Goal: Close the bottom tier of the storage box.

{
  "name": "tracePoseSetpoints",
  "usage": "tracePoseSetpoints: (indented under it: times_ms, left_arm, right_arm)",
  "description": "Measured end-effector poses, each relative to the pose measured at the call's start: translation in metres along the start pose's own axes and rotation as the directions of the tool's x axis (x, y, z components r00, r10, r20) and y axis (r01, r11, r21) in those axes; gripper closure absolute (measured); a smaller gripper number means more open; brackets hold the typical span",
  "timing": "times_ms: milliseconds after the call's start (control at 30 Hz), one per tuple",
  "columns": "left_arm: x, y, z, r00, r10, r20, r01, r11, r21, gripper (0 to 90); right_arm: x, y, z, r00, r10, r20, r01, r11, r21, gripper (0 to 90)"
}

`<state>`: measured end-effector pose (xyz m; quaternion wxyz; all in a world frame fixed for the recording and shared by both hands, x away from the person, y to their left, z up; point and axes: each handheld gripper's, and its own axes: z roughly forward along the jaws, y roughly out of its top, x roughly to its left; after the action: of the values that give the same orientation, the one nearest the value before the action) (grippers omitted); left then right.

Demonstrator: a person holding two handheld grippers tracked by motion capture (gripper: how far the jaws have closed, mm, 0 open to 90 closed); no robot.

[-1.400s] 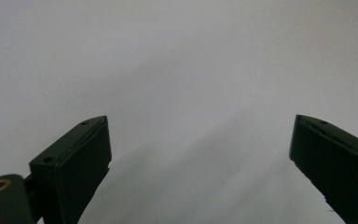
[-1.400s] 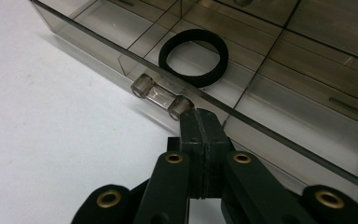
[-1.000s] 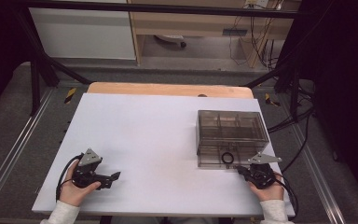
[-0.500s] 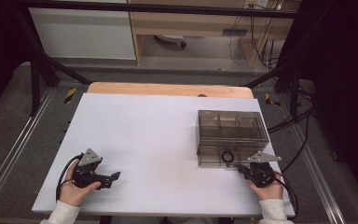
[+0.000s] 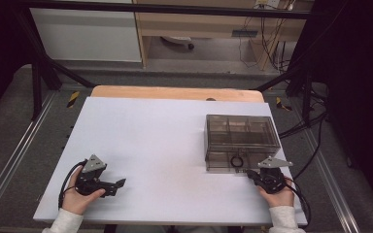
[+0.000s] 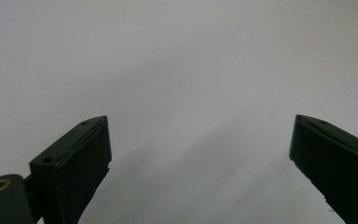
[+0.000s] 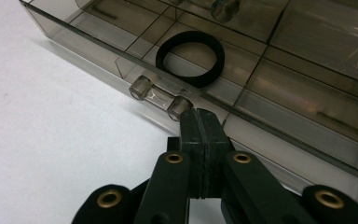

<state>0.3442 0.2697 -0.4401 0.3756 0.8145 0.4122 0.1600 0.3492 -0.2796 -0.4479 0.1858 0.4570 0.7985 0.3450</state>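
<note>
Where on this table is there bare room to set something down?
The wide white stretch of the table between the left gripper and the smoky plastic box is bare. It is crowded at the box's near edge, where the right gripper meets its handle.

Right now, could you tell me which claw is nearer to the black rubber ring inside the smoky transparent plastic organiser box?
Right. The right claw, jaws shut, sits at the clear handle on the box front, just before the black ring. The left claw, open, rests far across the white table.

Lab: framed rig (image 5: 39, 73), trailing cables (image 5: 298, 127), white table (image 5: 150, 141).
</note>
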Motion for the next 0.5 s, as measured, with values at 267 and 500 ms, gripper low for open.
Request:
tracePoseSetpoints:
  times_ms: [267, 500]
  left_arm:
    - [0.0, 0.0, 0.0001, 1.0, 0.002, -0.001, -0.002, 1.0, 0.002, 5.5]
    - [0.0, 0.0, 0.0002, 1.0, 0.002, -0.001, -0.002, 1.0, 0.002, 5.5]
  right_arm:
    - [-0.0016, 0.0007, 0.0014, 1.0, 0.001, 0.001, -0.001, 1.0, -0.006, 90.0]
    - [-0.0032, 0.0011, 0.0029, 1.0, 0.001, 0.004, -0.001, 1.0, -0.008, 90.0]
